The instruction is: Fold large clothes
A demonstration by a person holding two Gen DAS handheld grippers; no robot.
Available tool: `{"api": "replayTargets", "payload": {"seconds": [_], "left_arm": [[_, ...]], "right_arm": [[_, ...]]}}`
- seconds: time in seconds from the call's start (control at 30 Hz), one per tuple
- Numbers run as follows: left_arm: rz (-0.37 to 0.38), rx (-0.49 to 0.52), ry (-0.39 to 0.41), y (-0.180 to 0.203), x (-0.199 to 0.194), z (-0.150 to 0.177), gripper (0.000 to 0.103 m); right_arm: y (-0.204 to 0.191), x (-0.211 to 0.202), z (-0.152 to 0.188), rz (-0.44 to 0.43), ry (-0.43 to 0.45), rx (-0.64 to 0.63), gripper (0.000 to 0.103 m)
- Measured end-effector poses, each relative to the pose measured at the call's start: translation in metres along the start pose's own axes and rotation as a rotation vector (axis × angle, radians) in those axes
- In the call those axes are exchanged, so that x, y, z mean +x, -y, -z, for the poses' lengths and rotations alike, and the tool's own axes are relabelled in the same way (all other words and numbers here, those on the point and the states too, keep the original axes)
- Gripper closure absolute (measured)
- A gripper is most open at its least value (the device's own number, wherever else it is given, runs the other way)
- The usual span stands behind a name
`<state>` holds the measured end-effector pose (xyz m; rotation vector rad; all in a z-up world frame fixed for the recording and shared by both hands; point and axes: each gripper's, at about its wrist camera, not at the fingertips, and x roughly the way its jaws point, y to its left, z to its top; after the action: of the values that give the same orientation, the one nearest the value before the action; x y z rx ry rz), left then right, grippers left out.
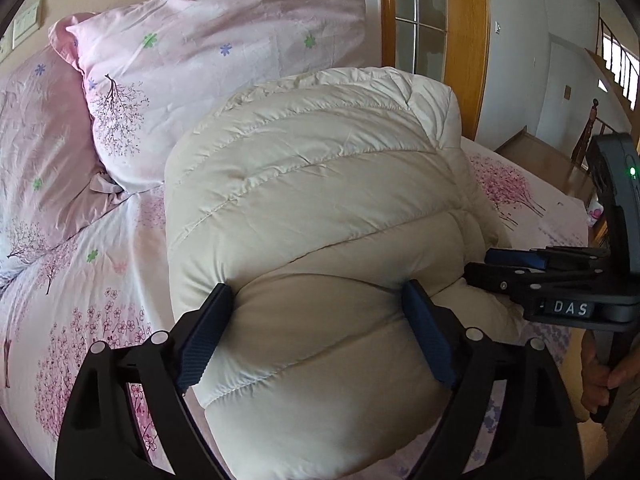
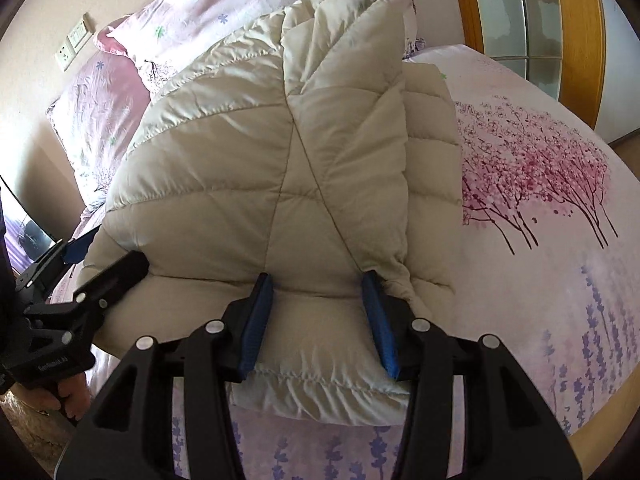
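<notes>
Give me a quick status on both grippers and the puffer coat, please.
Left gripper and right gripper both pinch the near edge of the cream puffer coat. Coat bundled on floral bedsheet. Pillows behind, nothing blocking.

The cream puffer coat [image 1: 320, 208] runs off the bottom edge in the left wrist view — its lower end is unseen. It hides much of the floral bedsheet [image 2: 540, 200] and part of the pink pillow [image 1: 208, 60]. The person's hand [image 1: 600, 376] is cut off at the frame's edge.

Right claw [image 2: 318, 316] pinching cream quilted coat [image 2: 240, 184], floral bedsheet [image 2: 540, 240] beneath, left claw [image 2: 108, 260] alongside
</notes>
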<state>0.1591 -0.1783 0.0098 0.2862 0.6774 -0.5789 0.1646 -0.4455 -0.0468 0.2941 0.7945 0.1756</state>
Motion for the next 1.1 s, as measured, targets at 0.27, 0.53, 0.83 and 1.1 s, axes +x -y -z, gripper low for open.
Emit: {"api": "replayTargets", "payload": {"seconds": [0.27, 0.53, 0.83, 1.1], "left_arm": [[0.154, -0.110, 0.013, -0.033, -0.030, -0.008, 0.015], [0.266, -0.395, -0.022, -0.129, -0.023, -0.022, 0.009], [0.451, -0.616, -0.146, -0.158, 0.020, -0.011, 0.002], [0.552, -0.648, -0.150, -0.156, 0.041, -0.010, 0.002]], "right_arm": [[-0.004, -0.025, -0.023, -0.070, -0.055, 0.037, 0.017], [0.041, -0.038, -0.076, -0.091, -0.034, 0.209, 0.002], [0.070, -0.002, -0.089, -0.125, -0.147, 0.312, 0.002], [0.097, 0.016, -0.090, -0.266, -0.161, 0.425, 0.002]]}}
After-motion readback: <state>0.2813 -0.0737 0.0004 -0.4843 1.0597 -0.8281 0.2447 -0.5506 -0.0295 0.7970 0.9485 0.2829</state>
